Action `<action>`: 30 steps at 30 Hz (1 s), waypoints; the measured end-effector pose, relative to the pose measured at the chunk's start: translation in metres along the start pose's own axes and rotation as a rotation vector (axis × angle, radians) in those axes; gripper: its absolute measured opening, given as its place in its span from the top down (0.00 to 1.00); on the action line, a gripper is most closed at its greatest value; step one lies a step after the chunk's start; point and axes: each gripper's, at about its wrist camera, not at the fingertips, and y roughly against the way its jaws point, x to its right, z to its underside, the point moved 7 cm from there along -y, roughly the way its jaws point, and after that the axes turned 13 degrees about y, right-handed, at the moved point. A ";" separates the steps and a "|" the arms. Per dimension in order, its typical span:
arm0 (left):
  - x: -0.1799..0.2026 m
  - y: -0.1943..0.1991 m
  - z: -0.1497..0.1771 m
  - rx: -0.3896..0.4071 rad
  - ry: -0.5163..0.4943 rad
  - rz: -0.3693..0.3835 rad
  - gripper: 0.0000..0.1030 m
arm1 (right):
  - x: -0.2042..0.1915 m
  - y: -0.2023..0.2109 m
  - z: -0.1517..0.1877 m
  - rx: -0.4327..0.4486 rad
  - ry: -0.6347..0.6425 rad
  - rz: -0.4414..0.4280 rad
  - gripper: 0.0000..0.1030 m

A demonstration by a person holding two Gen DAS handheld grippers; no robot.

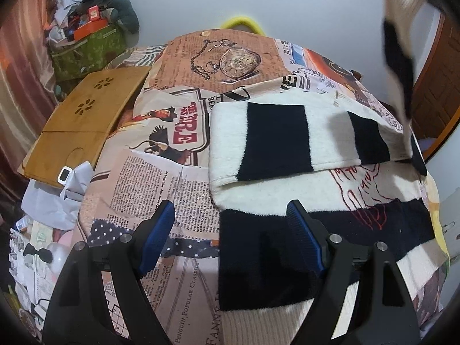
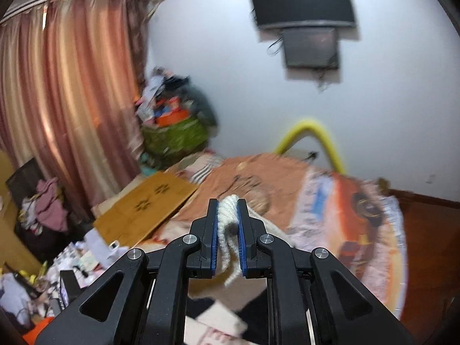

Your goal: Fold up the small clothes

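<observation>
We see one printed bedspread (image 1: 184, 178) carrying one cream-and-black striped sweater (image 1: 302, 172) beside one wooden tray (image 1: 83, 120), our left gripper (image 1: 230, 227) spread wide over its edge, while only the right view shows the right gripper (image 2: 227, 230) pinching cream knit.

Sweater (image 1: 276, 141) fuzzy knit cloth; lap tray (image 1: 86, 120) smooth wood; bedspread (image 1: 161, 178) matt printed cloth.

One sweater (image 1: 302, 155), two screens (image 2: 302, 0)
</observation>
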 end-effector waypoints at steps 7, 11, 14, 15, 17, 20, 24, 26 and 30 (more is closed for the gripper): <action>0.010 -0.004 -0.002 -0.013 -0.017 0.003 0.23 | -0.025 -0.062 0.068 -0.191 -0.031 -0.131 0.68; 0.023 -0.008 -0.005 -0.020 -0.034 0.014 0.23 | -0.008 -0.047 0.087 -0.190 -0.065 -0.113 0.63; 0.034 -0.014 -0.013 -0.021 -0.049 0.015 0.23 | 0.012 -0.017 0.092 -0.169 -0.062 -0.046 0.60; 0.039 -0.017 -0.015 -0.022 -0.054 0.017 0.23 | 0.020 -0.007 0.094 -0.166 -0.067 -0.016 0.56; 0.051 -0.023 -0.020 -0.026 -0.082 0.029 0.23 | 0.037 0.013 0.105 -0.154 -0.078 0.026 0.52; 0.070 -0.038 -0.023 -0.037 -0.145 0.004 0.22 | 0.065 0.041 0.131 -0.166 -0.108 0.104 0.49; 0.098 -0.068 -0.017 -0.071 -0.272 -0.046 0.22 | 0.099 0.067 0.177 -0.222 -0.177 0.183 0.49; 0.113 -0.085 -0.011 -0.091 -0.344 -0.076 0.22 | 0.112 0.077 0.202 -0.249 -0.224 0.200 0.49; 0.137 -0.111 -0.006 -0.114 -0.434 -0.110 0.22 | 0.126 0.091 0.245 -0.296 -0.301 0.229 0.49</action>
